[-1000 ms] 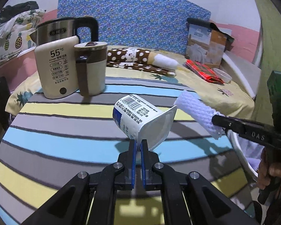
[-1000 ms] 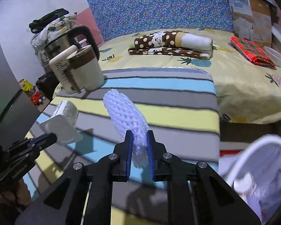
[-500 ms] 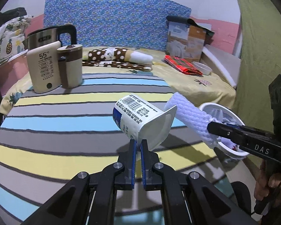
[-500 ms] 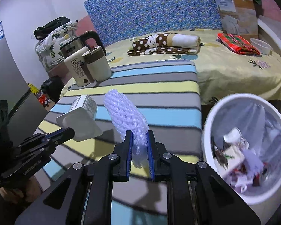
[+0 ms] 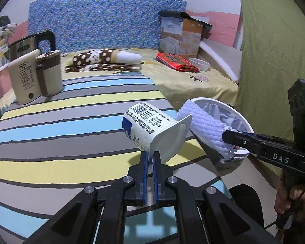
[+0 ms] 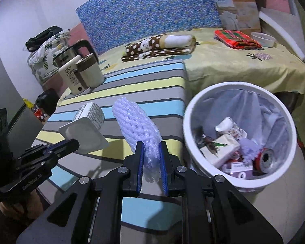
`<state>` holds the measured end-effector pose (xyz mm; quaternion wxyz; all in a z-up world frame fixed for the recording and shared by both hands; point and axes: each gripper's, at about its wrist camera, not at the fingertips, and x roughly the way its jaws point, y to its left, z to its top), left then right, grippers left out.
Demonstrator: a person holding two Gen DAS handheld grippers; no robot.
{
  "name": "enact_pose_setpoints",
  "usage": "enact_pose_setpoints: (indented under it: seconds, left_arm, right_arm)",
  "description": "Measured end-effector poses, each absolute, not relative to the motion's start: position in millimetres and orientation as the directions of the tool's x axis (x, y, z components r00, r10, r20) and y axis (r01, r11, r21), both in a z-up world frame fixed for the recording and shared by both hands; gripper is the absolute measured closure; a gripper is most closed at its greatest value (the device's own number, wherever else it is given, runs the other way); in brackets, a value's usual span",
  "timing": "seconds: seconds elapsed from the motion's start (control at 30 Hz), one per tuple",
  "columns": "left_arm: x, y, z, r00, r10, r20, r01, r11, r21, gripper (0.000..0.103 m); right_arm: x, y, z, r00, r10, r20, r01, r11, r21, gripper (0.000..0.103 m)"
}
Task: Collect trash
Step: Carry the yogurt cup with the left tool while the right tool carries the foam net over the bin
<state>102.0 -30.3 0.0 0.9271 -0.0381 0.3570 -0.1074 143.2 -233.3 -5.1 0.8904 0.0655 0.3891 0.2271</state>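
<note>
L gripper (image 5: 149, 156) clamping yogurt cup (image 5: 152, 128) by rim | R gripper (image 6: 150, 152) clamping foam net (image 6: 138, 128) | I'm carrying both off striped table (image 5: 61, 138); bin (image 6: 240, 183) now in view, R nearly over it | next: release.

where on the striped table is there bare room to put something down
The striped table is bare from the kettle, warmer and mug at its far left corner across to the edge by the trash bin. The bin is crowded.
</note>
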Motion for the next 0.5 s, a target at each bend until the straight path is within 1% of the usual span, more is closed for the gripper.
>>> enact_pose_setpoints:
  seconds: [0.5]
  left_arm:
    - [126.6, -86.5, -3.2, 0.686, -0.298, -0.664, 0.287, 0.949, -0.129, 0.099]
  right_arm:
    - [139.3, -287.6, -10.1, 0.653, 0.372, -0.659, -0.241, 0.928, 0.286, 0.086]
